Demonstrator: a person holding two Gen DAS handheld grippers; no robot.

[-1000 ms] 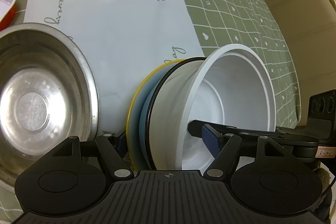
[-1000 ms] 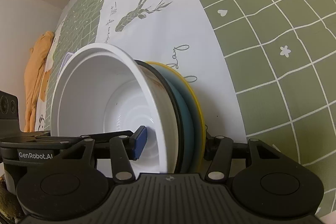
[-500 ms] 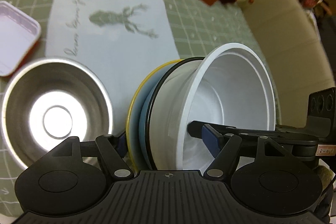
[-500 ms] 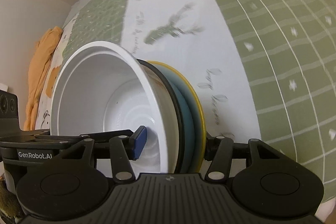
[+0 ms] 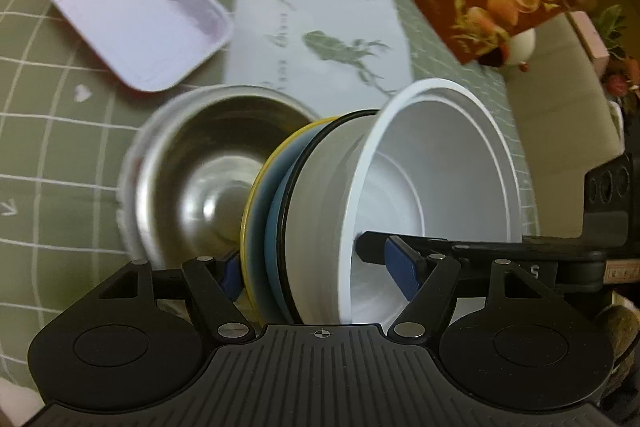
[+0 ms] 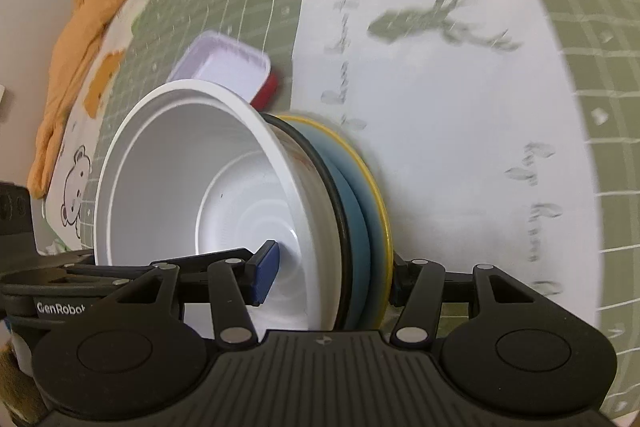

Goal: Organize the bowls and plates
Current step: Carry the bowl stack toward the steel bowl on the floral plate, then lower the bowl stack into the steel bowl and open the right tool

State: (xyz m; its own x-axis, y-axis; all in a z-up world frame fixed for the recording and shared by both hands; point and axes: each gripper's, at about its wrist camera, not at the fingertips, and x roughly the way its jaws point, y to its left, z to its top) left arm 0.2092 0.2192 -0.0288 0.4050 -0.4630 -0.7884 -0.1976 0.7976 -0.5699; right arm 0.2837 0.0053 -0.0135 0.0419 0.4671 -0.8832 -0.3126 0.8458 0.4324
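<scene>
Tongs, left (image 5: 320, 269) and right (image 6: 328, 277), both clamp dish stack (image 5: 320, 211); steel bowl (image 5: 208, 183) just beyond left tongs.

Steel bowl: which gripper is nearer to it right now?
Left. The left gripper, clamped on the stack of dishes, has the steel bowl just beyond its left finger. The right gripper grips the same stack; its view doesn't show the bowl.

— What sits between the left jaws?
— A nested stack on edge: the white plastic bowl (image 5: 436, 183) in a black-rimmed white bowl (image 5: 320, 187), backed by the blue plate with yellow rim (image 5: 260, 211).
— And past them?
— The round steel bowl (image 5: 208, 179) on the tabletop (image 5: 52, 147), left of the stack; the rectangular pink tray (image 5: 140, 15) beyond it.
</scene>
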